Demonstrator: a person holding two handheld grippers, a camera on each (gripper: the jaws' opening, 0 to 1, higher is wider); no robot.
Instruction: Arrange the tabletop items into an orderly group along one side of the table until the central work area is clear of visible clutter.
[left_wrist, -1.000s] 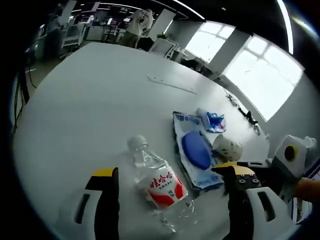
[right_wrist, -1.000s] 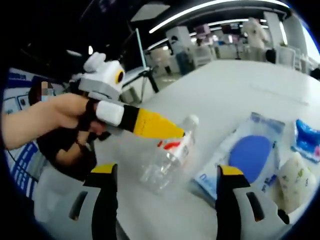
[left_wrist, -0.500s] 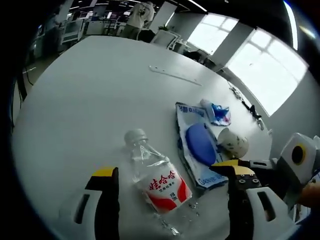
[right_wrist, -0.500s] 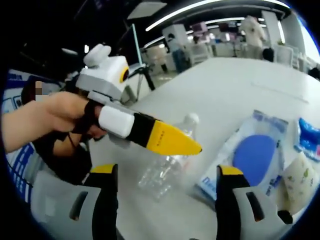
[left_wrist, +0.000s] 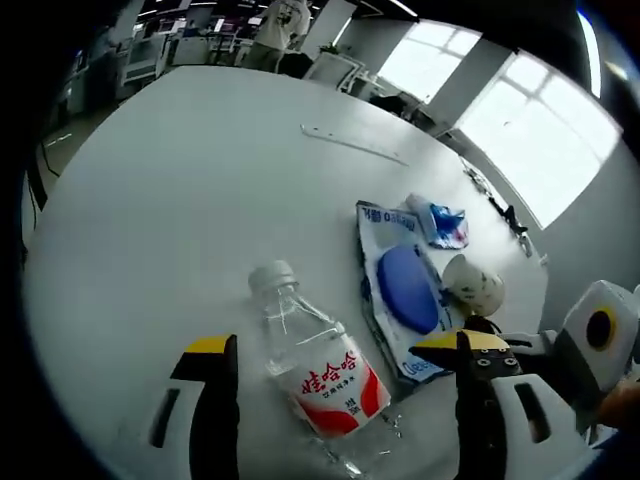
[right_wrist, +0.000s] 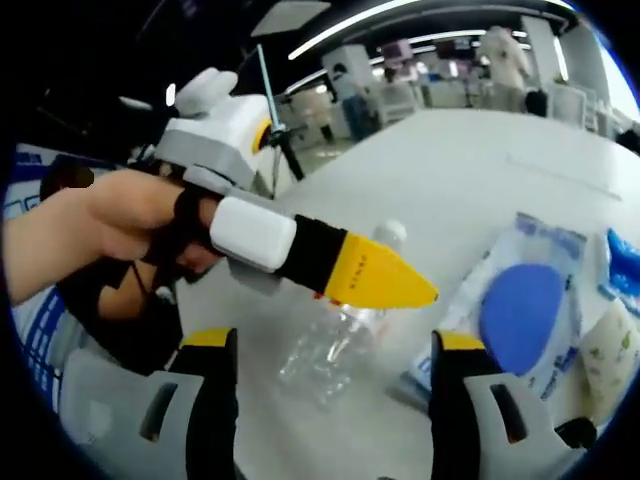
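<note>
Four items lying on the white bench (left_wrist: 180, 180), grouped toward its right side in the left gripper view: clear water bottle (left_wrist: 312, 352) nearest, then flat wipes pack (left_wrist: 400, 290) with a blue oval lid just beside it, small blue packet (left_wrist: 440, 222) past the pack's far end, patterned paper cup (left_wrist: 475, 285) on its side against the pack's right edge. Farther off, well apart from these, a thin pale strip (left_wrist: 352, 143) flat on the bench.

Bottle: on its side, long axis running away from the left tool (left_wrist: 340, 345), white cap at the far upper-left end, crumpled base nearest the camera, red label facing up. Sits in the gap between that tool's two jaws, which stand wide apart, released, gripping nothing.

Right tool (right_wrist: 332, 342): likewise spread wide and holding nothing, aimed at the bottle and the pack. Crossing in front of it from the left, the left tool again, held in a hand (right_wrist: 130, 220), its yellow tip over the bottle's neck and hiding part of it.

Compared with half a second ago: yellow tip reaches farther across the right gripper view, closer to the pack; bottle, pack, packet and cup keep the same layout on the bench.
</note>
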